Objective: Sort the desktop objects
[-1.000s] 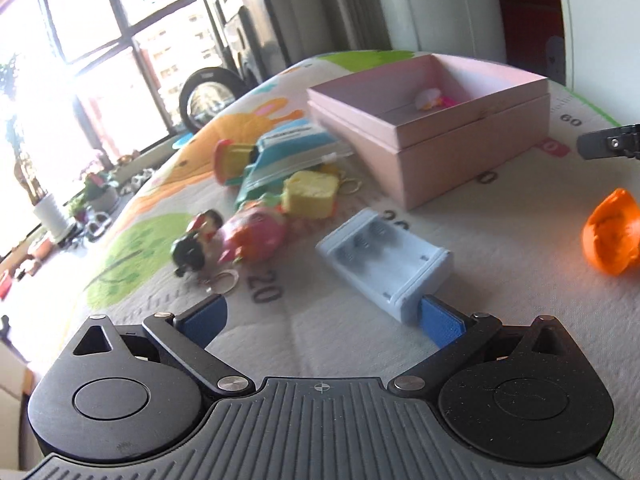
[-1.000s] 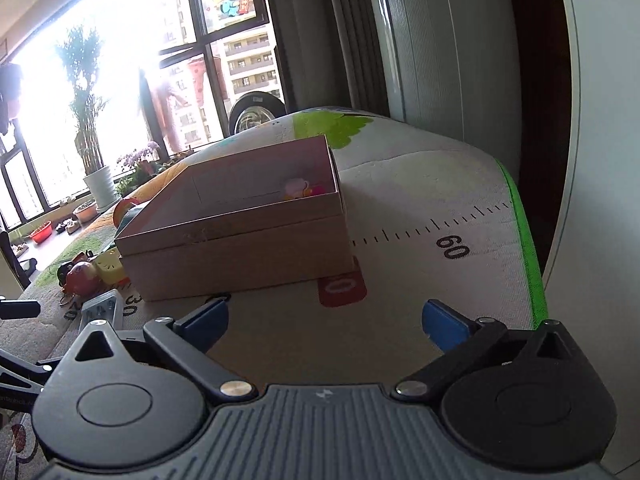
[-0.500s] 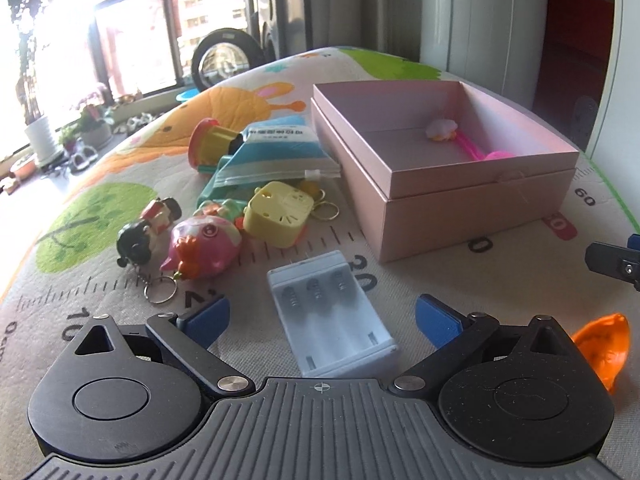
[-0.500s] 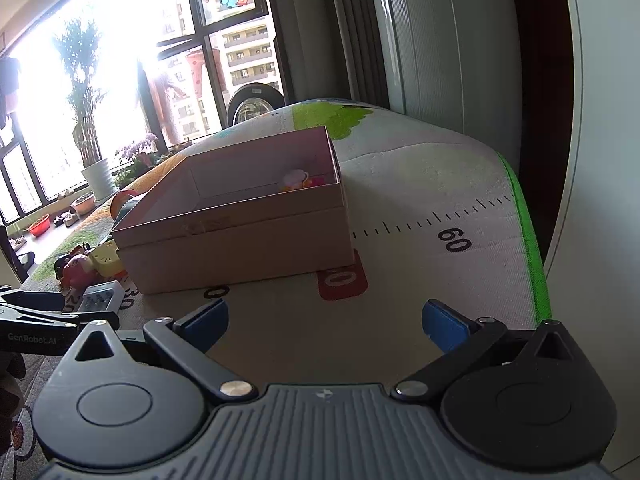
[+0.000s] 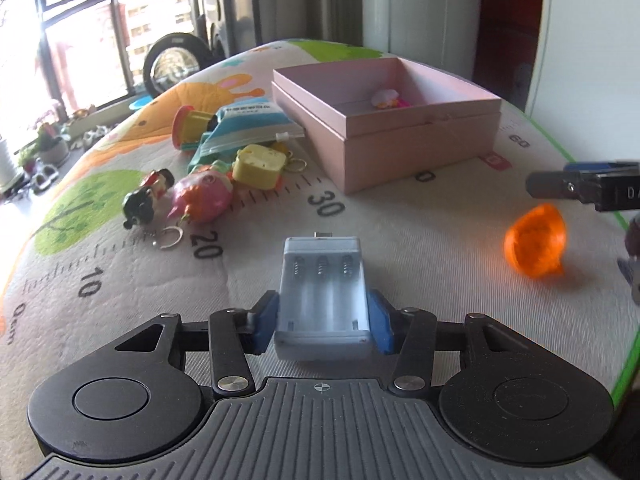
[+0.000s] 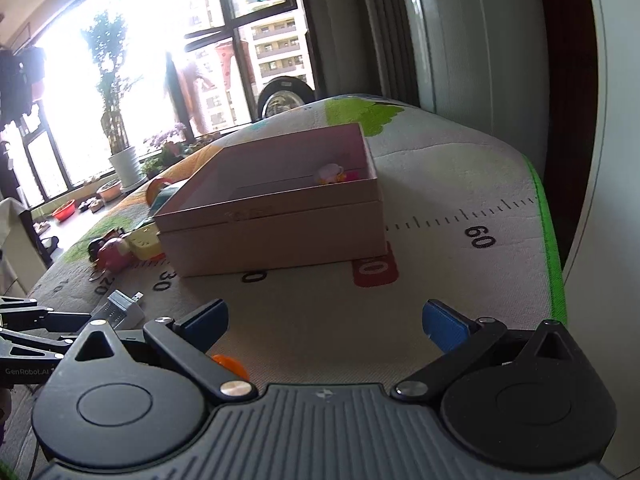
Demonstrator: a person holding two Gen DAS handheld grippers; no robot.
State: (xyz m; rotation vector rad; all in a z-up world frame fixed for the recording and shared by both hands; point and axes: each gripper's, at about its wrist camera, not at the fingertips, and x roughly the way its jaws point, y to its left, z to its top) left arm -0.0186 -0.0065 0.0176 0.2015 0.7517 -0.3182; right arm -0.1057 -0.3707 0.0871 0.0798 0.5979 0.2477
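Observation:
A pale blue, empty battery case (image 5: 322,296) lies on the printed play mat (image 5: 420,240). My left gripper (image 5: 322,322) has its jaws closing on the case, and both blue pads press its long sides. The right wrist view shows the same case (image 6: 120,310) at the lower left. The open pink box (image 5: 420,148) stands behind it with a small pink and white toy (image 5: 384,98) inside. My right gripper (image 6: 326,318) is open over bare mat in front of the box (image 6: 272,236), holding nothing.
An orange translucent shell (image 5: 536,246) lies right of the case, just below the right gripper's tip (image 5: 576,184). Left of the box sit a yellow keychain (image 5: 260,166), a pink toy (image 5: 202,196), a small figure (image 5: 146,196) and a zip bag (image 5: 248,124). The mat's green edge (image 6: 550,240) runs on the right.
The left gripper swung round to line up with the battery case, slid over it and closed from wide open onto its sides. The right gripper stayed open and barely moved.

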